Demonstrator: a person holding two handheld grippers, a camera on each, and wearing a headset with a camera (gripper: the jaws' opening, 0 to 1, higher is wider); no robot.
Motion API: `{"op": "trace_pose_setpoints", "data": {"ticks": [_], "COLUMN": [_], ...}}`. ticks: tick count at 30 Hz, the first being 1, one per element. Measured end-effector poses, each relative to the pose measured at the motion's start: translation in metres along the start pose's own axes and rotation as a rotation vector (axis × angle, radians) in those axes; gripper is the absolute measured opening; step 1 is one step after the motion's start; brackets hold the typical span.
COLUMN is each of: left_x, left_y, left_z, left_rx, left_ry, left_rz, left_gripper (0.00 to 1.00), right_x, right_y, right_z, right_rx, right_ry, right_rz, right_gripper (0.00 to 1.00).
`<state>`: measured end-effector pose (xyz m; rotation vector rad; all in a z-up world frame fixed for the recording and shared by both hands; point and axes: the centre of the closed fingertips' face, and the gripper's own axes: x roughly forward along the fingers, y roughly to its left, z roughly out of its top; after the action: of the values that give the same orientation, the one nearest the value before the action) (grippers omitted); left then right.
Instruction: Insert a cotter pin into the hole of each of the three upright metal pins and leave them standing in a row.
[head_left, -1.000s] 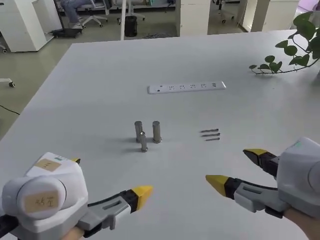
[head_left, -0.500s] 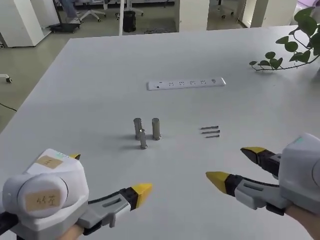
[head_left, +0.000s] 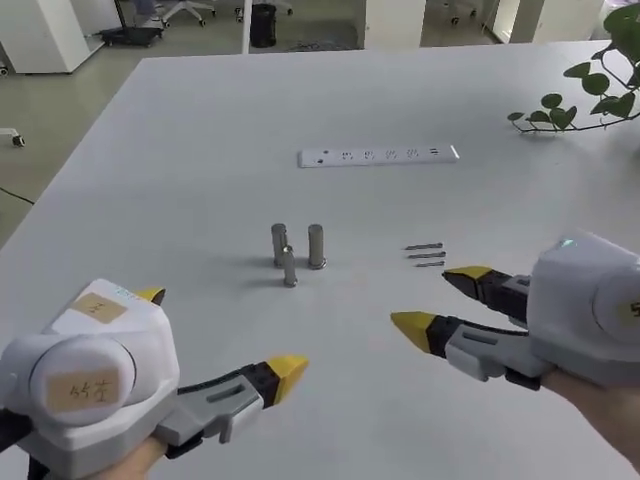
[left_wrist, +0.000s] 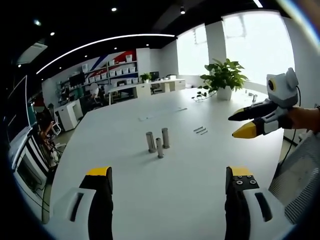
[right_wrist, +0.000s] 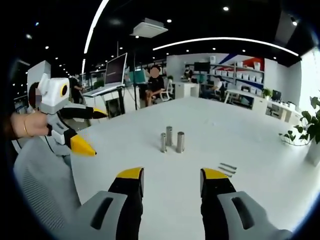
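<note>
Three short upright metal pins (head_left: 292, 254) stand close together in a small cluster mid-table, also seen in the left gripper view (left_wrist: 159, 142) and the right gripper view (right_wrist: 171, 139). To their right lie three thin cotter pins (head_left: 424, 254) side by side on the white table (head_left: 200, 180). My right gripper (head_left: 438, 298) hovers open just short of the cotter pins, nothing between its yellow-tipped fingers. My left gripper (head_left: 218, 332) is open and empty at the near left, well short of the metal pins. The cotter pins also appear as small slivers (left_wrist: 200, 130) (right_wrist: 227, 167).
A white power strip (head_left: 378, 155) lies farther back on the table. A leafy plant (head_left: 590, 90) trails over the far right corner. Beyond the far edge are office chairs, desks and seated people.
My right gripper has moved forward and left, closer to the cotter pins. The left gripper has stayed about where it was. The head camera has shifted slightly.
</note>
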<state>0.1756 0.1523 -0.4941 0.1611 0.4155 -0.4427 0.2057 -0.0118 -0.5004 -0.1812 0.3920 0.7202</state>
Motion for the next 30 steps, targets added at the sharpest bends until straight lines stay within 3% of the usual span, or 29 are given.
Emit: {"op": "trace_pose_setpoints", "data": {"ticks": [12, 16, 30], "left_x": [0.004, 0.008, 0.019], "left_y": [0.001, 0.004, 0.002], "left_z": [-0.003, -0.005, -0.015], "left_rx": [0.006, 0.034, 0.008], "left_ry": [0.002, 0.0, 0.02], "left_rz": [-0.018, -0.003, -0.039], "left_gripper": [0.92, 0.92, 0.89], "right_x": [0.05, 0.068, 0.13], "right_y": [0.007, 0.007, 0.02], "right_z": [0.007, 0.01, 0.004], "right_rx": [-0.046, -0.038, -0.021], "right_ry": [-0.024, -0.036, -0.032], "right_rz": [0.081, 0.1, 0.165], "right_gripper": [0.32, 0.3, 0.25]}}
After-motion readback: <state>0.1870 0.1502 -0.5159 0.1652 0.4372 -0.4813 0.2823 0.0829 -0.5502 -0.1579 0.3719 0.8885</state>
